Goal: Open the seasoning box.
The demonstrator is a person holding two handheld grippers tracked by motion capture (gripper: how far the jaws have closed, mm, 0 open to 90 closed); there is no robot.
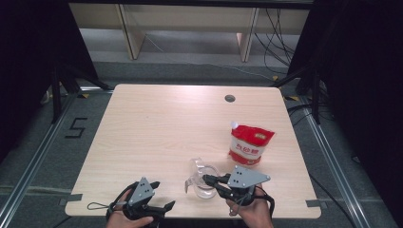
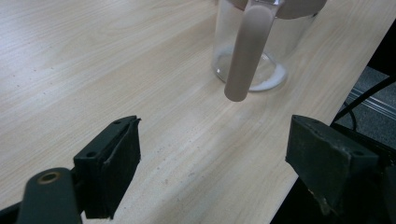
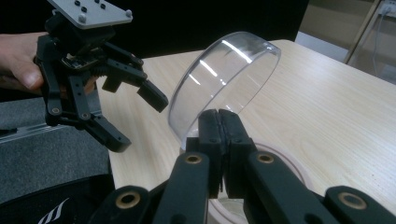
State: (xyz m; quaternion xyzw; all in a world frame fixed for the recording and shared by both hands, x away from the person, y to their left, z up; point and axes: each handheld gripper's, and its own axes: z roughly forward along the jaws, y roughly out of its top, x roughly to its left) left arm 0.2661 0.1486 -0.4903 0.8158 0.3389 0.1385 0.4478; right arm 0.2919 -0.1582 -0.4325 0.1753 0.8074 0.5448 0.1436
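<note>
Clear plastic sits pinched between the black pads of my right claw (image 3: 218, 122): I have the jaws pressed together on the lower rim of the transparent lid (image 3: 224, 79), which stands tilted up and open above the jar (image 1: 205, 183). In the high view that claw (image 1: 207, 179) reaches in from the right toward the jar, near the front edge of the tabletop (image 1: 157, 123), with my hand (image 1: 252, 209) behind it.

The jar is see-through, with a pale handle (image 2: 247, 51) hanging down its near side and a thin layer of white powder (image 2: 275, 79) at the bottom. It stands upright on the light wood.

My left claw (image 2: 212, 158) is spread wide and grips nothing; its two pads hang over bare wood at the tabletop's edge, pointed at the jar but apart from it. From the right gripper view I see it (image 3: 140, 116) held beside the lid, jaws gaping, not touching the plastic.

Farther back and to the right of the jar stands a red and white bag (image 1: 249, 145), upright, near the jar but apart from it. A small round hole (image 1: 230, 98) lies in the wood near the far edge.
</note>
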